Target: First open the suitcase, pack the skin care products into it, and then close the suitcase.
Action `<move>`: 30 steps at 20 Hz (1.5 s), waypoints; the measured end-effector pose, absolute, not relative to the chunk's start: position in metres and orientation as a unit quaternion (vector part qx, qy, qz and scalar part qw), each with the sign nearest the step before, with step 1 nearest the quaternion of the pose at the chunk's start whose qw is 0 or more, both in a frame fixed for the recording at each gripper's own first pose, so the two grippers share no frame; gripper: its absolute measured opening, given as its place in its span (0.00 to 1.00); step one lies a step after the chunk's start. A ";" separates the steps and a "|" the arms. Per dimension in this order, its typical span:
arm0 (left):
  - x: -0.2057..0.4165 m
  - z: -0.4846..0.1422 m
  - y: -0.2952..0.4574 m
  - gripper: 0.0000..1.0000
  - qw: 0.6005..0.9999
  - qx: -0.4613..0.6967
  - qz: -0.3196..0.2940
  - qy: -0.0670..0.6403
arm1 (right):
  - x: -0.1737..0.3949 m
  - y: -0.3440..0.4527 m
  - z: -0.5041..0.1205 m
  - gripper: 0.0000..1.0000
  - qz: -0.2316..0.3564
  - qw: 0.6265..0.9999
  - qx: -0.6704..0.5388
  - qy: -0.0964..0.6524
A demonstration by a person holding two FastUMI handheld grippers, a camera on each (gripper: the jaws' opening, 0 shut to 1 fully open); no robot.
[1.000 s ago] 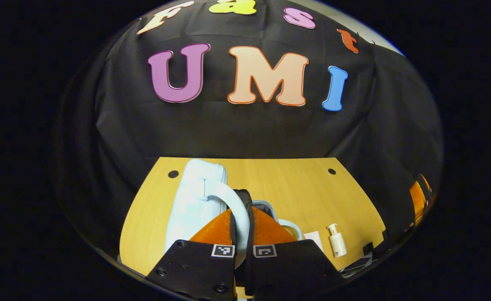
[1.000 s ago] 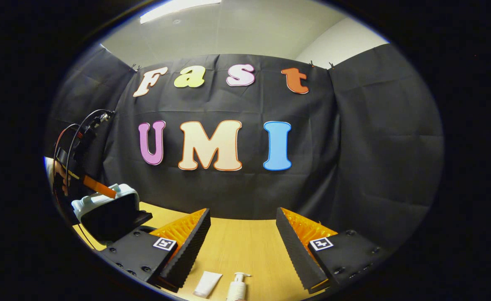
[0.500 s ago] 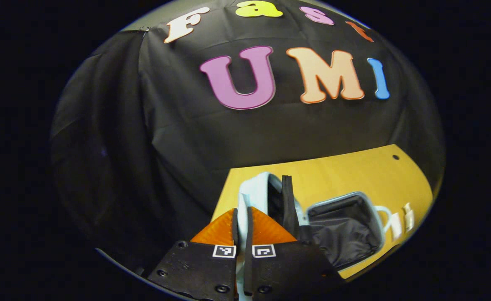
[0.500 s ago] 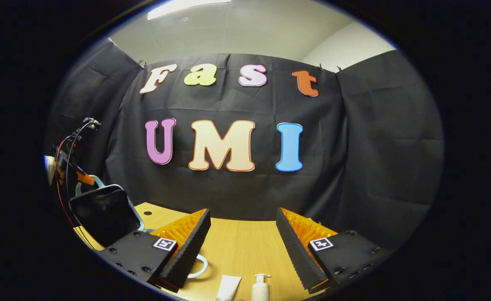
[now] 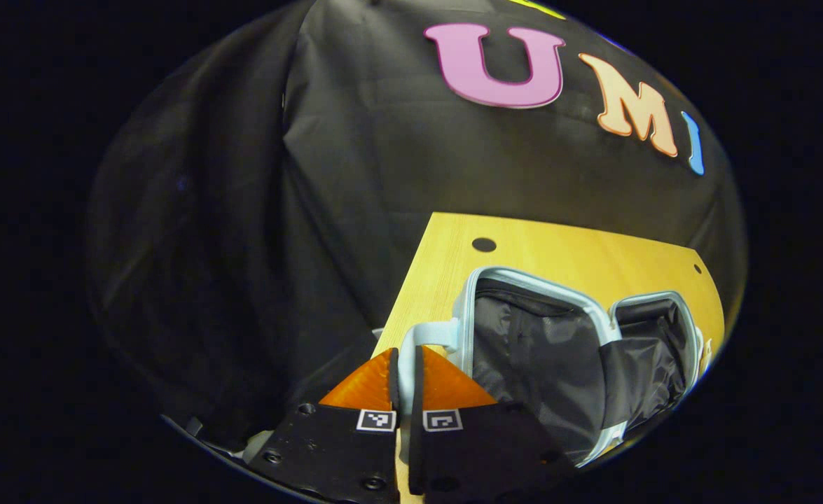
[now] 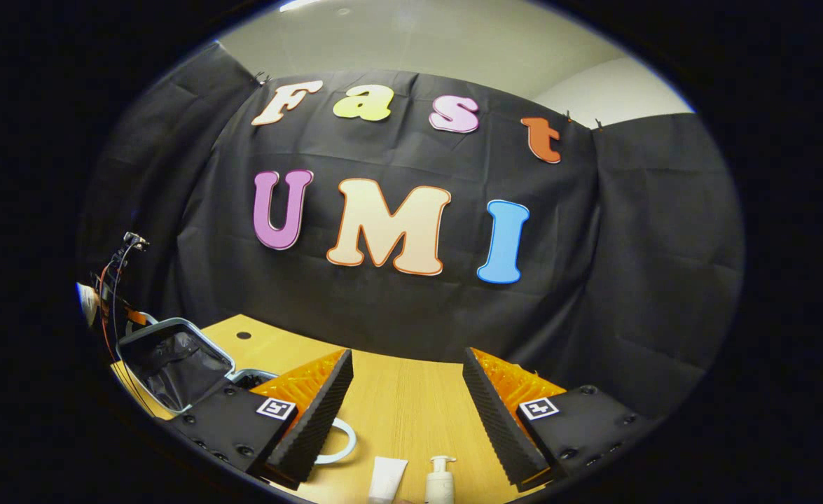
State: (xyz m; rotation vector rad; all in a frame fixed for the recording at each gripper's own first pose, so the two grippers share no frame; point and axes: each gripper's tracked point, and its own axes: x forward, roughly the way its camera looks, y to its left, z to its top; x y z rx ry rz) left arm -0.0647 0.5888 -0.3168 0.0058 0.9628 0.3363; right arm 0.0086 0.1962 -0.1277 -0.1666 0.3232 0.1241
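Left hand-held gripper [image 5: 403, 381]: clamped on lid handle [image 5: 431, 333] | Right hand-held gripper [image 6: 407, 392]: fingers apart, above tabletop [image 6: 397, 406] | Suitcase [image 5: 565, 350]: open flat, lining up, tube [image 6: 387, 480], pump bottle [image 6: 440, 479] outside.

Both views low over table [image 6: 411, 399]; shared suitcase [image 5: 558, 350]
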 end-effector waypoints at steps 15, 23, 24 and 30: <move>-0.110 -0.350 0.646 0.56 0.867 0.053 0.269 0.416 | -0.016 0.210 -0.135 1.00 0.065 0.979 -0.084 0.175; -0.078 -0.178 0.543 0.97 0.926 0.085 0.280 0.239 | -0.018 0.143 -0.132 1.00 0.061 0.984 -0.042 0.164; -0.071 -0.156 0.507 0.95 0.935 0.079 0.261 0.226 | -0.017 0.132 -0.136 0.99 0.062 0.983 -0.038 0.167; -0.025 -0.122 0.295 0.96 0.968 0.021 0.136 0.209 | -0.021 0.071 -0.160 1.00 0.071 0.980 -0.038 0.182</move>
